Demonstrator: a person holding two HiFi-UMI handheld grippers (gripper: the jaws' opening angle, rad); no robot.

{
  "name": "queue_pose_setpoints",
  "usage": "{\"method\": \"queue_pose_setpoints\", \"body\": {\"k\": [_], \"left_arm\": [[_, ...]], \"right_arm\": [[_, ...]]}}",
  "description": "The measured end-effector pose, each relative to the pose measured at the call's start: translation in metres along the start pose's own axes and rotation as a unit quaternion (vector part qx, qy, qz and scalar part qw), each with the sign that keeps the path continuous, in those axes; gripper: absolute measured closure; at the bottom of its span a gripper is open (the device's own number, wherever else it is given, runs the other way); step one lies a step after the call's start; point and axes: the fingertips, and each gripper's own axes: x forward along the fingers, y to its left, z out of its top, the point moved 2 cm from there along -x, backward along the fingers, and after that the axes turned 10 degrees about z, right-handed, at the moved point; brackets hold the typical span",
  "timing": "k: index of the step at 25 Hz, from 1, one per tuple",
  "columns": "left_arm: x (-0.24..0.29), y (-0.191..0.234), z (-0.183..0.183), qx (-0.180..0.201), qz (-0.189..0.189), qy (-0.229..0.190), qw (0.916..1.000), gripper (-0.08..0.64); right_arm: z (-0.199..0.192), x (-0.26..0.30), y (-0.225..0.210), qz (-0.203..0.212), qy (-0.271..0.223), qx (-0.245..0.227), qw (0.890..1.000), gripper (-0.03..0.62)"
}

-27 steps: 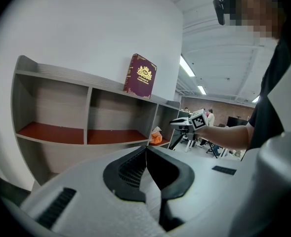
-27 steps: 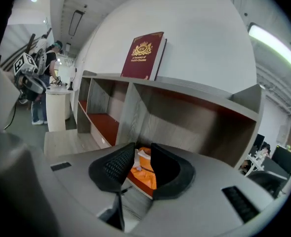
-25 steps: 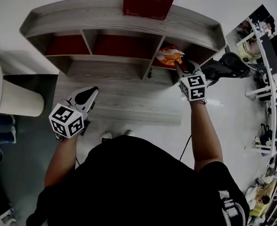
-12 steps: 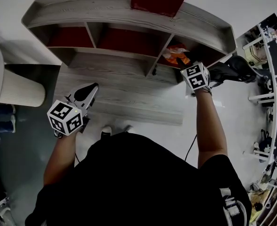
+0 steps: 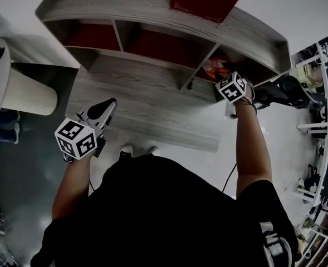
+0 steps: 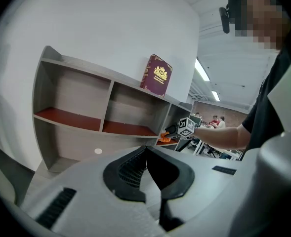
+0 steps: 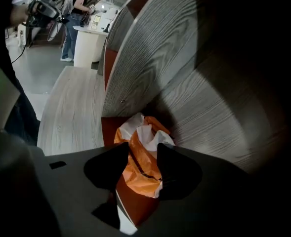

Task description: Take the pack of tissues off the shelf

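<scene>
Over the last sec the R gripper [image 7: 143,154] pushed into the shelf's [image 5: 152,88] right-end bay. Its jaws pinched the tissue pack [image 7: 145,132], w/ the pack still inside the shelf. L gripper [image 6: 146,154] sat clenched, empty, in front of the shelf. Pull-out looked next.

Orange-and-white tissue pack [image 7: 140,154], grey woodgrain shelf [image 5: 147,90], maroon book [image 6: 156,73].

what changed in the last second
The right gripper moved forward into the right compartment of the shelf and closed its jaws on the pack of tissues, which lay free before. The left gripper stayed shut and empty, held low on the left.
</scene>
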Motion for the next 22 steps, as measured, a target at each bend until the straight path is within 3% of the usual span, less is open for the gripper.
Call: {"method": "queue_pose_setpoints", "body": {"k": [4,12,22], "left_arm": [[-0.007,0.007,-0.005,-0.014,0.009,0.000,0.9999,0.543],[-0.011,0.009,-0.006,-0.024,0.013,-0.002,0.9996,0.543],[-0.014,0.011,-0.008,-0.026,0.010,-0.002,0.9996,0.543]], "right_arm": [[0.000,0.006,0.002,0.003,0.019,-0.014,1.000,0.414],[-0.004,0.009,-0.001,-0.011,0.031,-0.015,0.999,0.566],[0.001,-0.002,0.000,-0.024,0.013,0.005,1.000,0.575]]}}
